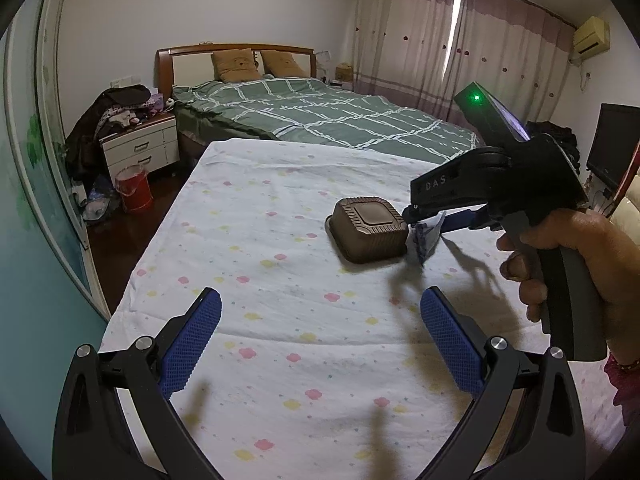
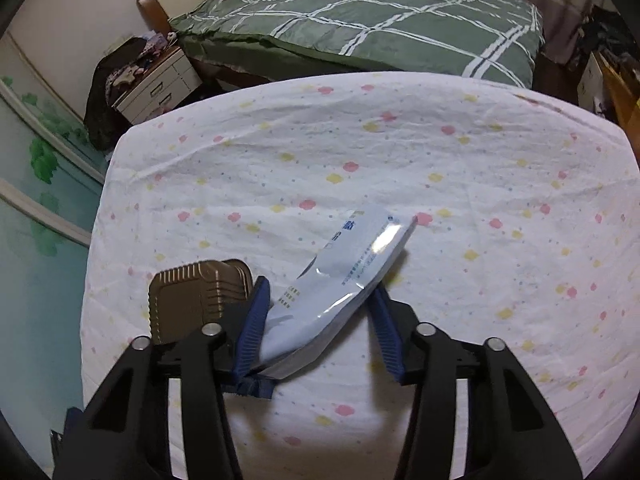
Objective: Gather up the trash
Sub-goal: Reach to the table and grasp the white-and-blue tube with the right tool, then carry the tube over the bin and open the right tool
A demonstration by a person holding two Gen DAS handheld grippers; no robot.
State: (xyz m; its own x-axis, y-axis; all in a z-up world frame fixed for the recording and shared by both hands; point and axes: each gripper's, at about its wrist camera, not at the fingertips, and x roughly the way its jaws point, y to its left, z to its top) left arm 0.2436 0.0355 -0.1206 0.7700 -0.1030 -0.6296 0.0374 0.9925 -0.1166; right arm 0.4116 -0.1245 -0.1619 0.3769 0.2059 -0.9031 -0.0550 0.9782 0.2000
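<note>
A brown plastic food container (image 1: 368, 229) lies upside down on the flower-print tablecloth (image 1: 280, 288); it also shows in the right wrist view (image 2: 196, 296). My right gripper (image 2: 320, 312) is shut on a crumpled white and blue wrapper (image 2: 344, 272), just right of the container and slightly above the cloth. In the left wrist view the right gripper (image 1: 420, 216) holds the wrapper (image 1: 426, 236) beside the container. My left gripper (image 1: 320, 328) is open and empty, over the cloth nearer than the container.
A bed with a green checked quilt (image 1: 328, 116) stands behind the table. A red bucket (image 1: 134, 188) sits on the floor by a white nightstand (image 1: 140, 148) at the left. A dark monitor (image 1: 616, 144) is at the right.
</note>
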